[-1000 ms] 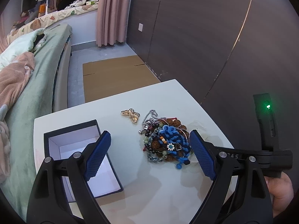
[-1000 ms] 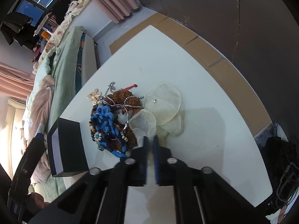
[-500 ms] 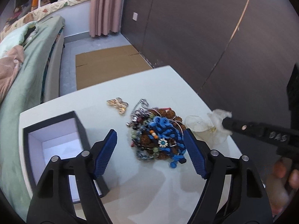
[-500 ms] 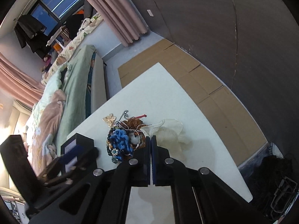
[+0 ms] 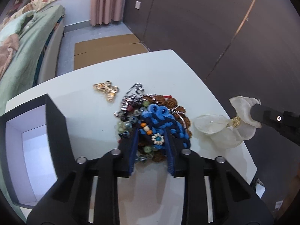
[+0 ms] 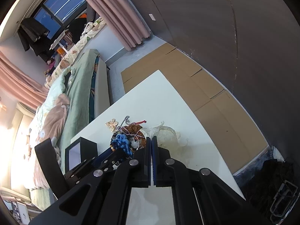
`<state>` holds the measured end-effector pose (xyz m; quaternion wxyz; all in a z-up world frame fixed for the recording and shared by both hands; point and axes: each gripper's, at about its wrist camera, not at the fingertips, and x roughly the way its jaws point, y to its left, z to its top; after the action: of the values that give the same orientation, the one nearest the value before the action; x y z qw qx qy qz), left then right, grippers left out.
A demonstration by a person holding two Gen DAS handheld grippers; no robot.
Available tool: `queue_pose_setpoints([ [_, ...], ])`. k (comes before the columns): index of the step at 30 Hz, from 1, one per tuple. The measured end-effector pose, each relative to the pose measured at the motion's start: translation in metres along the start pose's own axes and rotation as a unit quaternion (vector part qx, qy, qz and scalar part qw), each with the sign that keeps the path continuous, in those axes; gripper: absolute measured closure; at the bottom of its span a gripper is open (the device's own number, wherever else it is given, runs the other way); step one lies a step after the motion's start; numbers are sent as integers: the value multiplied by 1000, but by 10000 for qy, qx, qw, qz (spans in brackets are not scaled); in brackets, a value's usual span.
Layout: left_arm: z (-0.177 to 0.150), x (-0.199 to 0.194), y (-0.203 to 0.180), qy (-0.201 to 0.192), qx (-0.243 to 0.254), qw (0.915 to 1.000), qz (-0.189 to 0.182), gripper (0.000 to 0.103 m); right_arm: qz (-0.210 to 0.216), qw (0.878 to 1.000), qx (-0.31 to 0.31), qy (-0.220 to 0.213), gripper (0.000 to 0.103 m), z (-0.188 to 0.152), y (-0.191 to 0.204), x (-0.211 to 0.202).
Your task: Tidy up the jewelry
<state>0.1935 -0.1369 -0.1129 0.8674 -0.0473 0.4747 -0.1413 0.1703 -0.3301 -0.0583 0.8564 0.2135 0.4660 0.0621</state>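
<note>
A pile of jewelry lies on the white table: a blue knotted cord piece, glass and brown beads, a silver chain. A gold butterfly brooch lies apart to its left. My left gripper has narrowed around the blue cord piece with the small flower charm, low in the pile. My right gripper is shut on a white petal flower ornament and holds it lifted at the pile's right side. A black box with a white inside stands open at the left.
The table's right edge is close to the flower ornament. A green bed runs along the left, flat cardboard lies on the floor beyond the table, and a dark wall stands at the right.
My left gripper moved down onto the pile and its jaws closed in around the blue cord piece. My right gripper lifted the flower ornament up and away to the right.
</note>
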Motion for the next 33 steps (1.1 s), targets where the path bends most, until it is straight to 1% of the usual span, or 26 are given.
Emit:
queue_pose_setpoints([
  [1, -1, -1, -1, -8, 16, 10000, -22, 84, -9, 10000, -97, -18, 102, -1, 3, -1],
  [4, -3, -6, -4, -59, 24, 10000, -40, 89, -12, 9996, -266, -47, 102, -2, 11, -3],
  [6, -3, -11, -3, -112, 2, 9999, -83, 89, -50, 9993, -365, -67, 102, -4, 14, -4],
  [11, -2, -40, 0, -403, -42, 9990, -210, 89, -24, 9984, -548, -118, 102, -10, 24, -9],
  [17, -6, -72, 14, -665, -250, 9973, -200, 89, 36, 9974, -707, -158, 102, -20, 33, -15],
  [25, -14, -108, 26, -968, -373, 9945, -151, 89, 122, 9956, -900, -224, 102, -35, 52, -22],
  [28, -20, -119, 33, -1037, -441, 9935, -154, 89, 245, 9952, -918, -231, 102, -40, 57, -25],
  [33, -27, -143, 47, -1216, -575, 9908, -118, 89, 728, 9943, -759, -181, 102, -45, 61, -27],
])
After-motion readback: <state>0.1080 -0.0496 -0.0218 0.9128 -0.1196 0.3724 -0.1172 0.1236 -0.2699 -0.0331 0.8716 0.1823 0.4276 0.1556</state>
